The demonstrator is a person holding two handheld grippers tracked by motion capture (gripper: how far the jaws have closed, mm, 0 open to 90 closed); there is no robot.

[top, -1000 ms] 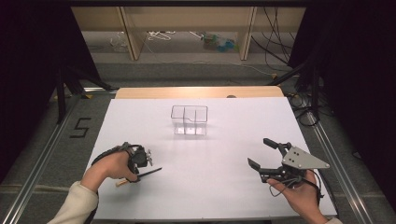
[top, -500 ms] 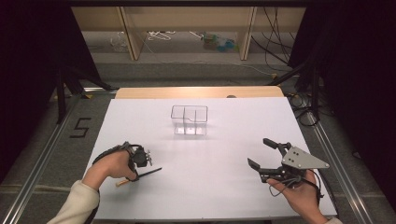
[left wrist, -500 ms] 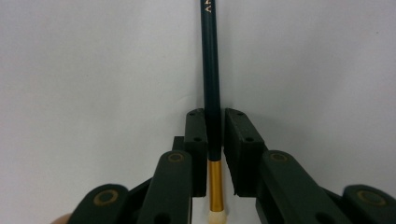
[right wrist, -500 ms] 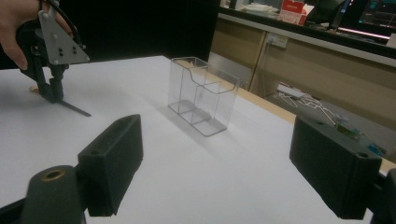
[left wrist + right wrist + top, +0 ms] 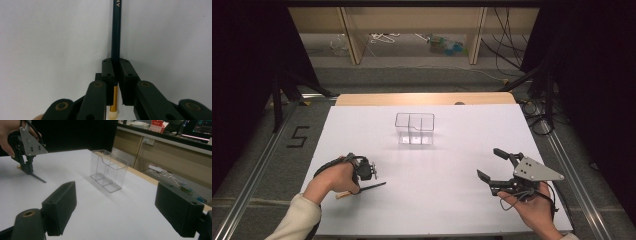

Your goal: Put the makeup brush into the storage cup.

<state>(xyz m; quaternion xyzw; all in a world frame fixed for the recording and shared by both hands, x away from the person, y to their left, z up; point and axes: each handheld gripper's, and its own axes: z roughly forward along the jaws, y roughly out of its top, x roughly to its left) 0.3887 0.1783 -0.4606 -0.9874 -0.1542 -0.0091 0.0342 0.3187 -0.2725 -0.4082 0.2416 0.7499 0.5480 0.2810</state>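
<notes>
Left gripper view puts me right over the pencil (image 5: pixel 116 30): my left gripper (image 5: pixel 115 71) has just been closing, and now its two black pads press on the dark green shaft from either side, with the brass ferrule and pale eraser end poking out below the pads toward the camera. The pencil lies flat on the white table (image 5: pixel 50 37), its long end running straight away from the jaws.

In the high view I see the left gripper (image 5: pixel 368 176) near the front left of the table (image 5: pixel 452 210), the pencil (image 5: pixel 373 186) sticking out to its right. The clear plastic holder (image 5: pixel 414 129) stands upright toward the far middle of the table, well apart from both hands. My right gripper (image 5: pixel 494 165) hovers at the front right with its jaws spread wide and nothing between them; the right gripper view confirms the broad gap, with the holder (image 5: pixel 108 171) seen beyond.

I judge the step in hand to be the grasp itself, now seated but not yet lifted. The next move, I think, calls for raising the pencil clear of the table, carrying it toward the holder, and tipping it upright so one end can drop into a compartment without knocking the light holder over.
</notes>
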